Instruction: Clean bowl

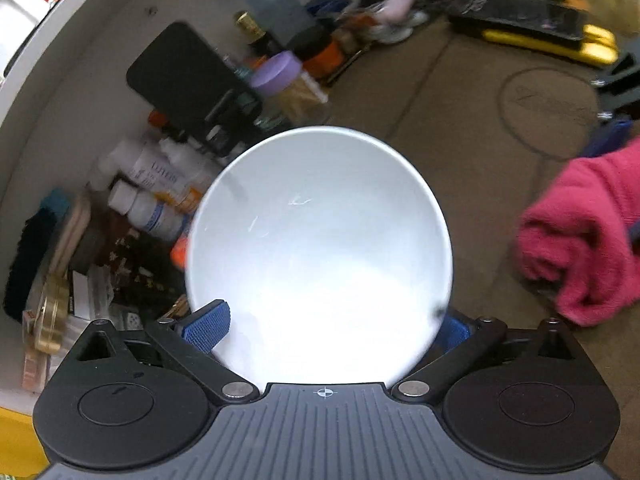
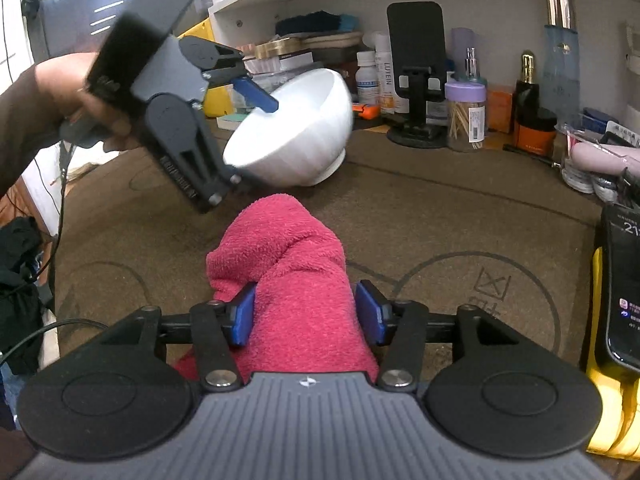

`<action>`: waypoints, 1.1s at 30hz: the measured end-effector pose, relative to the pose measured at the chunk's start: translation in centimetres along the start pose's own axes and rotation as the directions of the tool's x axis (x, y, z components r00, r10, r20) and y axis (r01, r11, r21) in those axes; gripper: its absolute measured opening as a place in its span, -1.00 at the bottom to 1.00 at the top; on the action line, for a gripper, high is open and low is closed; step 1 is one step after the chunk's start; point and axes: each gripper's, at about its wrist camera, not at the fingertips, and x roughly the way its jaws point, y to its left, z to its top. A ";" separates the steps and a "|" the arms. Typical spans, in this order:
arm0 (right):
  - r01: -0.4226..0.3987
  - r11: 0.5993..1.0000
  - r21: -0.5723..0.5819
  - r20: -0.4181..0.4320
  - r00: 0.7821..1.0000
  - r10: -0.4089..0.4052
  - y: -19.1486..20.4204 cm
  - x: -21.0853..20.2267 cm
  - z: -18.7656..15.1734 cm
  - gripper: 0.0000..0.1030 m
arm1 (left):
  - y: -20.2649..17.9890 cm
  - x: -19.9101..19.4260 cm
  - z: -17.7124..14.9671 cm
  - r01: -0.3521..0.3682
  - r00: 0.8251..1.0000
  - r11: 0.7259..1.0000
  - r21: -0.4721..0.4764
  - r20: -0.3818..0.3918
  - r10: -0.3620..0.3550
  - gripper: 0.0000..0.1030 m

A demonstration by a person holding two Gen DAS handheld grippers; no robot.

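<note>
A white bowl [image 1: 320,248] [image 2: 296,136] is held tilted above the brown mat, its opening toward the left wrist camera. My left gripper [image 1: 326,326] [image 2: 250,140] is shut on the bowl's rim; one blue finger [image 2: 256,94] lies inside the bowl, the other is outside and mostly hidden. My right gripper [image 2: 305,312] is shut on a rolled pink towel [image 2: 288,272], which points toward the bowl from just below and in front of it. The towel also shows at the right of the left wrist view [image 1: 580,236]. Towel and bowl are apart.
A brown mat [image 2: 440,216] with drawn circles covers the table. Along the back wall stand pill bottles [image 2: 372,76], a black phone stand [image 2: 418,80], a toothpick jar with purple lid [image 2: 466,116] and cosmetics. A phone on a yellow object [image 2: 620,288] lies at the right edge.
</note>
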 end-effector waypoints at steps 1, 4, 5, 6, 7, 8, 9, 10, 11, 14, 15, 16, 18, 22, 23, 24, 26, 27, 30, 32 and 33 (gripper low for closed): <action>-0.001 1.000 0.001 0.001 1.000 0.001 0.0 0.0 0.0 0.06 | -0.3 0.3 0.1 -0.012 1.000 1.000 0.017 0.014 0.012 1.00; -0.005 1.000 0.018 0.006 1.000 0.005 -0.3 -0.1 0.0 0.02 | -0.6 0.7 0.7 0.018 1.000 1.000 0.024 -0.011 -0.018 0.72; -0.004 1.000 0.028 0.008 1.000 0.004 -0.4 -0.1 0.0 -0.01 | -0.7 1.0 0.8 0.026 1.000 0.999 0.036 -0.009 -0.026 0.60; -0.003 0.999 0.037 0.011 1.000 0.003 -0.6 -0.1 0.1 -0.03 | -0.9 1.3 0.9 0.028 1.000 0.998 0.055 -0.011 -0.027 0.59; -0.002 0.999 0.042 0.012 1.000 0.002 -0.6 -0.1 0.1 -0.05 | -1.0 1.4 1.2 0.025 1.000 0.998 0.065 -0.013 -0.025 0.33; -0.001 0.999 0.044 0.011 1.000 0.000 -0.6 0.0 0.1 -0.05 | -1.0 1.6 1.2 0.026 1.000 0.997 0.070 -0.016 -0.025 0.21; 0.000 0.999 0.045 0.011 1.000 -0.001 -0.6 0.0 0.1 -0.06 | -0.8 1.7 1.3 0.028 1.000 0.996 0.087 -0.011 -0.028 0.20; 0.002 0.999 0.042 0.010 1.000 -0.002 -0.6 0.0 0.2 -0.08 | -0.9 1.6 1.3 0.025 1.000 0.994 0.102 -0.005 -0.024 0.20; 0.004 0.999 0.036 0.009 1.000 -0.004 -0.5 0.1 0.2 -0.13 | -1.2 1.6 1.3 0.006 1.000 0.990 0.144 0.013 -0.008 0.21; 0.006 1.000 0.023 0.003 1.000 -0.006 -0.4 0.3 0.5 -0.15 | -1.9 1.6 1.0 -0.046 0.998 0.971 0.235 0.052 0.035 0.21; 0.003 1.000 0.025 0.002 1.000 -0.003 -0.5 0.4 0.5 -0.15 | -1.9 1.5 1.1 -0.050 0.998 0.973 0.227 0.050 0.040 0.20; 0.002 1.000 0.031 0.003 1.000 -0.002 -0.6 0.5 0.7 -0.15 | -1.9 1.4 1.2 -0.051 0.998 0.977 0.207 0.041 0.043 -0.09; 0.008 0.999 0.034 0.004 1.000 -0.008 -0.7 0.8 0.9 -0.15 | -2.4 1.6 1.2 -0.037 0.999 0.981 0.190 0.016 0.035 -0.55; 0.022 0.999 0.038 0.011 1.000 -0.023 -0.7 1.0 1.1 -0.14 | -2.8 1.4 1.4 -0.042 0.999 0.991 0.130 0.008 0.041 -0.71; 0.028 0.999 0.041 0.015 0.999 -0.028 -0.8 0.9 1.0 -0.15 | -2.5 1.0 1.3 -0.024 1.000 0.997 0.078 0.015 0.022 -0.71; 0.031 0.999 0.045 0.018 0.999 -0.031 -0.9 0.9 1.0 -0.17 | -2.2 0.6 1.2 -0.002 1.000 1.000 0.021 0.024 0.001 -0.71; 0.035 0.998 0.058 0.028 0.999 -0.036 -1.2 0.7 1.0 -0.30 | -1.9 -0.3 0.9 0.036 0.998 0.998 -0.060 0.044 -0.034 -0.70; 0.045 0.998 0.053 0.038 0.998 -0.047 -1.5 0.6 1.1 -0.34 | -2.0 -1.1 0.5 0.067 0.996 0.990 -0.121 0.069 -0.059 -0.70; 0.099 0.995 -0.001 0.069 0.993 -0.098 -2.0 0.3 1.8 -0.51 | -2.2 -3.0 -0.4 0.148 0.984 0.950 -0.275 0.139 -0.113 -0.71; 0.173 0.982 -0.078 0.114 0.980 -0.163 -2.0 -0.1 2.5 -0.53 | -2.2 -4.5 -1.7 0.231 0.963 0.889 -0.395 0.224 -0.151 -0.73; 0.198 0.975 -0.105 0.129 0.974 -0.184 -1.9 -0.3 2.7 -0.53 | -2.0 -4.9 -2.3 0.266 0.952 0.862 -0.432 0.261 -0.162 -0.74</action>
